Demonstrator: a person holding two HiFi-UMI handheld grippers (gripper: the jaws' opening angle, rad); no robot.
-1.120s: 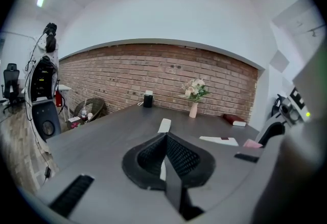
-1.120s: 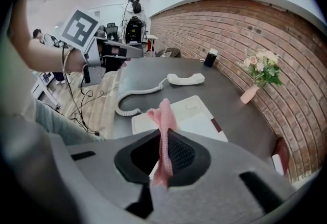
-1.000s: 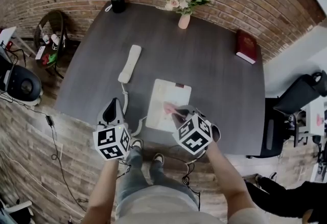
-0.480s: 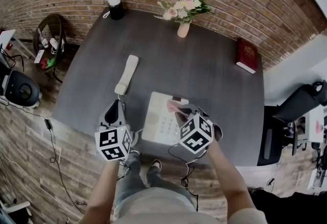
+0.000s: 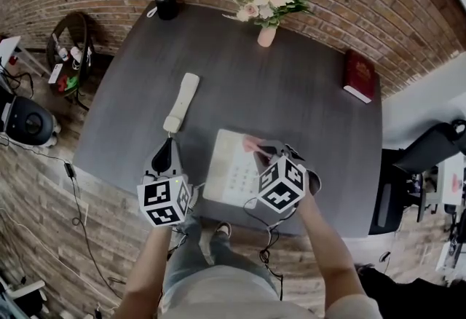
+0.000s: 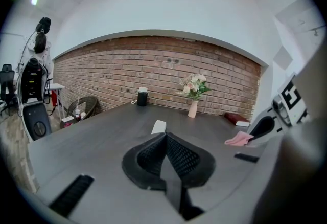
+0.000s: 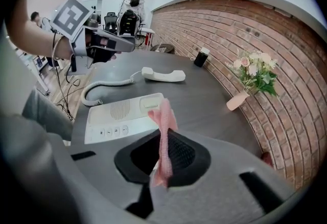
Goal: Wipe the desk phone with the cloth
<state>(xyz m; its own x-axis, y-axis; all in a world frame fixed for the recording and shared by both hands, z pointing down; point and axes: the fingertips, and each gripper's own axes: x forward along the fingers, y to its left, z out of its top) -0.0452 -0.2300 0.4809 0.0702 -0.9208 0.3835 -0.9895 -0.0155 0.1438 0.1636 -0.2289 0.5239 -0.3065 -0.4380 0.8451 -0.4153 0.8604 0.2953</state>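
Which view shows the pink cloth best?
Right gripper view: the cloth is large and centred, pinched in the right gripper. Head view shows only a pink tip over the phone; left gripper view, a small distant scrap.

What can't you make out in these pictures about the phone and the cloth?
1. Phone base: in the head view its near right corner is covered by the right tongs and their marker cube.
2. Pink cloth: whether it touches the base, no view settles.
3. Coiled cord: in the head view mostly hidden under the left tongs.
4. Red book: cover print too small.
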